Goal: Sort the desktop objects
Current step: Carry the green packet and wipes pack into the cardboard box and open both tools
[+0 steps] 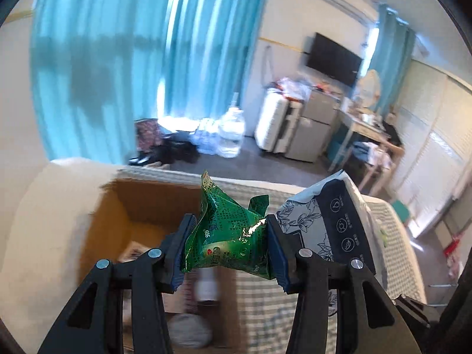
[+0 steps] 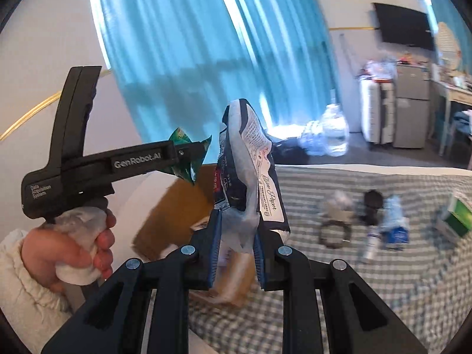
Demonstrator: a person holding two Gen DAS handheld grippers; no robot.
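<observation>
1. So, my left gripper (image 1: 231, 246) is angled down and pinching a crumpled green snack packet (image 1: 228, 230) over the open cardboard box (image 1: 124, 206).
2. My right gripper (image 2: 237, 246) is clamped on a navy-and-white tissue pack (image 2: 250, 177), held just beside the green packet.
3. The left hand (image 2: 70, 244) grips its handle at the box's near edge.
4. More items (image 2: 368, 221) lie well apart on the checked cloth (image 2: 383, 295).

one green packet (image 1: 227, 236), one tissue pack (image 2: 253, 183) — one cardboard box (image 1: 126, 206)
</observation>
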